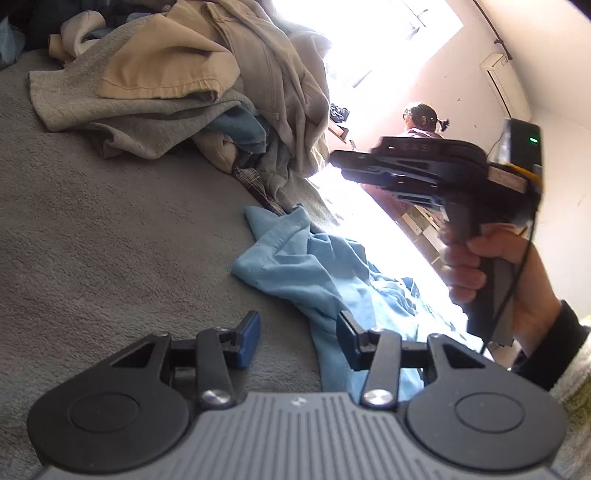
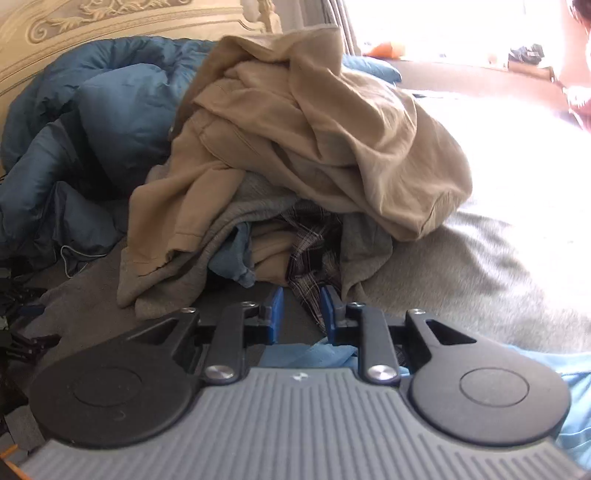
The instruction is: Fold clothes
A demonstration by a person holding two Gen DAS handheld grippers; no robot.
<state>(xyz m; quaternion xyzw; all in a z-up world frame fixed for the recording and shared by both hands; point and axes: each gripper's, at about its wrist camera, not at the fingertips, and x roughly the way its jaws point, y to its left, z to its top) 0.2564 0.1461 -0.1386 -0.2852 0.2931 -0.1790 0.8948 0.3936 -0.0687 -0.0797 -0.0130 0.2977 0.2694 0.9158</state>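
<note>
- The left tool (image 1: 297, 339) hovers low over a bed covered in a grey blanket (image 1: 110, 240), its blue-padded fingers standing apart with nothing between them.
- A light blue garment (image 1: 317, 273) lies crumpled on the blanket just ahead of the left tool and to its right; its cloth runs under the right finger, and whether the two touch cannot be told.
- Farther ahead of the left tool sits a heap of clothes (image 1: 207, 81): tan and beige pieces on top, grey knit below, with blue denim and a dark plaid piece (image 1: 258, 188) poking out at the base.
- To the right of the left tool, a hand (image 1: 491, 273) in a dark sleeve grips the handle of the right tool, held above the light blue garment.
- In the right wrist view, the right tool (image 2: 302, 310) has its fingers slightly apart, with no cloth pinched; light blue fabric (image 2: 314, 354) lies beneath it.
- Straight ahead of the right tool is the same heap (image 2: 295, 147), the plaid piece nearest the fingertips.
- Left of the heap lies a dark blue quilt (image 2: 74, 140) against a carved headboard (image 2: 110, 22).
- No containers are visible.
</note>
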